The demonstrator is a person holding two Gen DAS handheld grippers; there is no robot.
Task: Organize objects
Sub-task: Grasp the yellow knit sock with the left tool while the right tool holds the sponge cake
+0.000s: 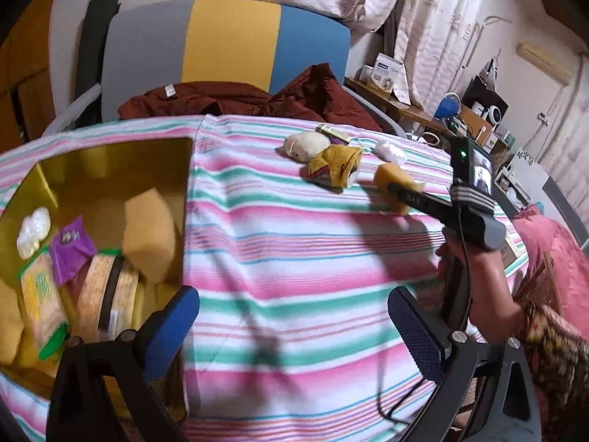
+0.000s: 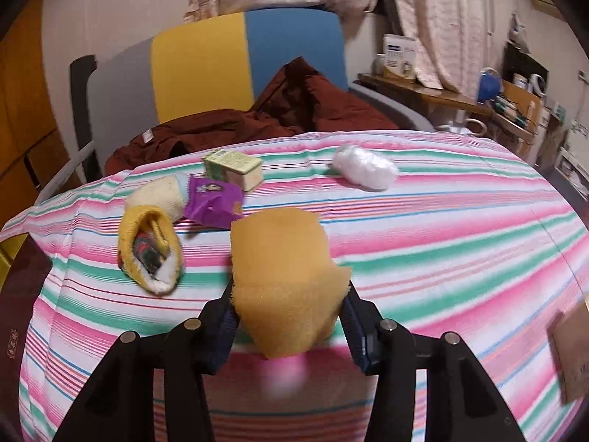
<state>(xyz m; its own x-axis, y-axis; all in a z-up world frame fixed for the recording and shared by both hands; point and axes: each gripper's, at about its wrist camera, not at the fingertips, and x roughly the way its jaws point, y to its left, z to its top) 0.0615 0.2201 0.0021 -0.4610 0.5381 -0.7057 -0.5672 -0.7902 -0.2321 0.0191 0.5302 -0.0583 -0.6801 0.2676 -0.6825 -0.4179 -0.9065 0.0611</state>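
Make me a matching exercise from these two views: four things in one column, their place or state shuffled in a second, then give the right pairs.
Things
1. yellow sponge
2. left tool
3. white plastic wad
4. purple packet

Place or state
A. open, nothing between its pads
B. alone on the striped cloth, apart from the cluster
C. squeezed between the right tool's pads
D. lying against the cream sock and beside the small green tin

Pairs: 1-C, 2-A, 3-B, 4-D
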